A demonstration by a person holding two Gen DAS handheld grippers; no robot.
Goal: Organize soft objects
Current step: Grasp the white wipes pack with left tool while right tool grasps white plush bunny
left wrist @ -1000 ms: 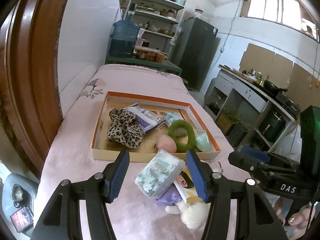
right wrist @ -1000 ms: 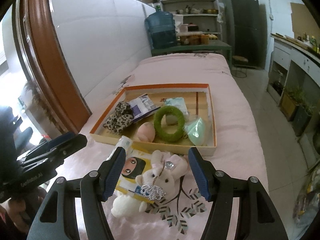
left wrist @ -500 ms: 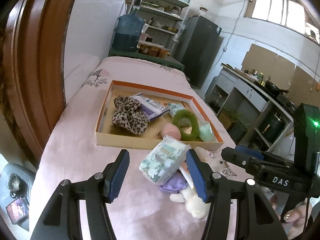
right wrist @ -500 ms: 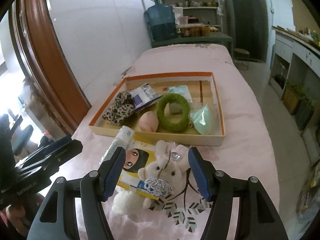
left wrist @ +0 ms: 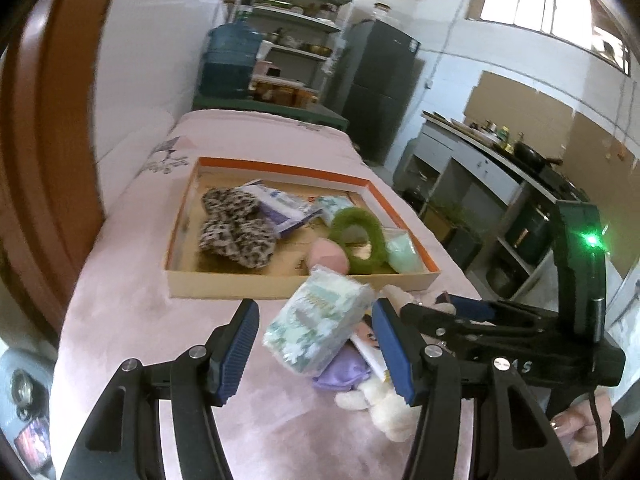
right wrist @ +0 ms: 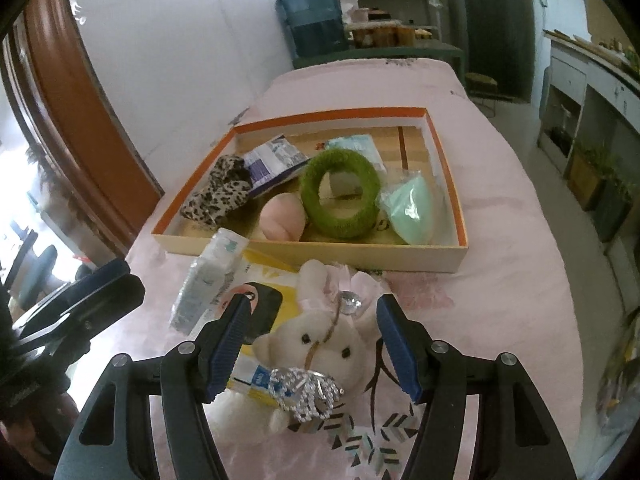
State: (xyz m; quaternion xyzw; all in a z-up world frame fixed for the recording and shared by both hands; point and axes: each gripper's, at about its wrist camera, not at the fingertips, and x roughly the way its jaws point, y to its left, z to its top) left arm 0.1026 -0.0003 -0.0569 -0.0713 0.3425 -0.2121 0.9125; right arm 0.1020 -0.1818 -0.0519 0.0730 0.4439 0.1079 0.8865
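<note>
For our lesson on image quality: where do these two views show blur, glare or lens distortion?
Left wrist view: the tissue pack and box are smeared by motion blur, the window is blown out, and the walls bow. Right wrist view: sharper on the plush rabbit, with glare at the left edge.

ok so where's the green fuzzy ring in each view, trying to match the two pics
Left wrist view: the green fuzzy ring lies in the tray's near right part, right of centre in the picture, propped against the pink ball.
Right wrist view: the ring sits near the picture's centre, in the middle of the tray, with the pink ball at its left.
Shared landmark: the orange-rimmed tray that holds it.
</note>
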